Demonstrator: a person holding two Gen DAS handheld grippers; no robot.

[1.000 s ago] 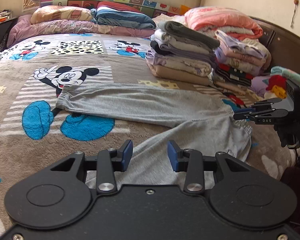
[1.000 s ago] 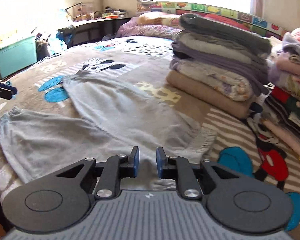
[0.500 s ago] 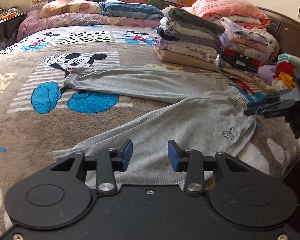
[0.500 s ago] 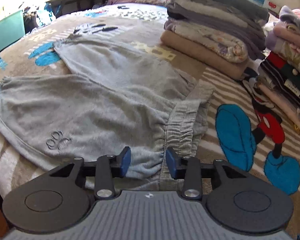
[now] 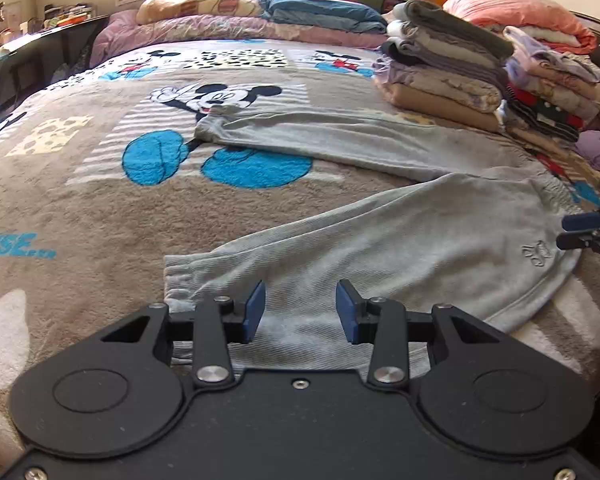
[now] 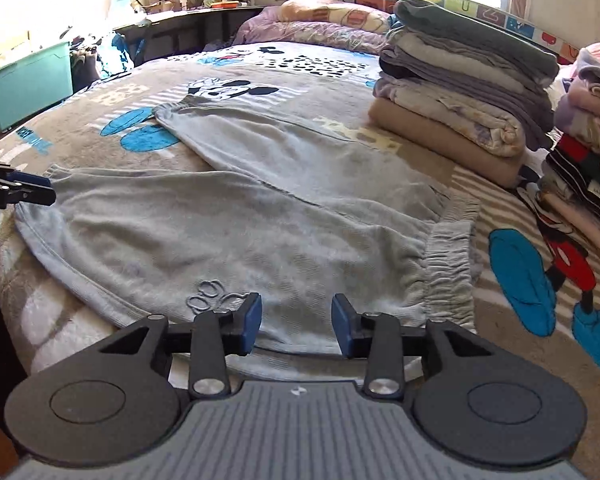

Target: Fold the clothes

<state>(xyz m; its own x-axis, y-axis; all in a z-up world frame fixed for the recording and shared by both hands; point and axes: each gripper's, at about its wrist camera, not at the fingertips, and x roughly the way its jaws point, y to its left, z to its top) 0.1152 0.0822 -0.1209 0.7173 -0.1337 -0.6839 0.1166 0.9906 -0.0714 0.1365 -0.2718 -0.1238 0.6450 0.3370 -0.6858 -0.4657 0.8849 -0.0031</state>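
Observation:
Grey sweatpants (image 5: 400, 240) lie flat on the cartoon-mouse blanket (image 5: 100, 200), their two legs spread in a V. My left gripper (image 5: 300, 308) is open, low over the near leg, just right of its cuff (image 5: 184, 272). In the right wrist view the sweatpants (image 6: 240, 232) show their gathered waistband (image 6: 448, 260) at the right. My right gripper (image 6: 296, 324) is open above the hip edge, beside an embroidered logo (image 6: 210, 296). Each gripper shows in the other's view: the right gripper (image 5: 566, 231) at the waist end, the left gripper (image 6: 49, 190) at the leg end. Neither holds cloth.
A stack of folded clothes (image 5: 440, 76) stands at the back right, with a second pile (image 5: 552, 92) beside it. Pillows (image 5: 200, 4) line the headboard. A teal bin (image 6: 28, 80) and a dark desk (image 6: 188, 24) stand off the bed's left. The bed edge (image 6: 4, 264) drops near me.
My left gripper has drawn back and left along the near leg to its cuff end. The right gripper has opened wider and pulled back to the hip edge by the waistband.

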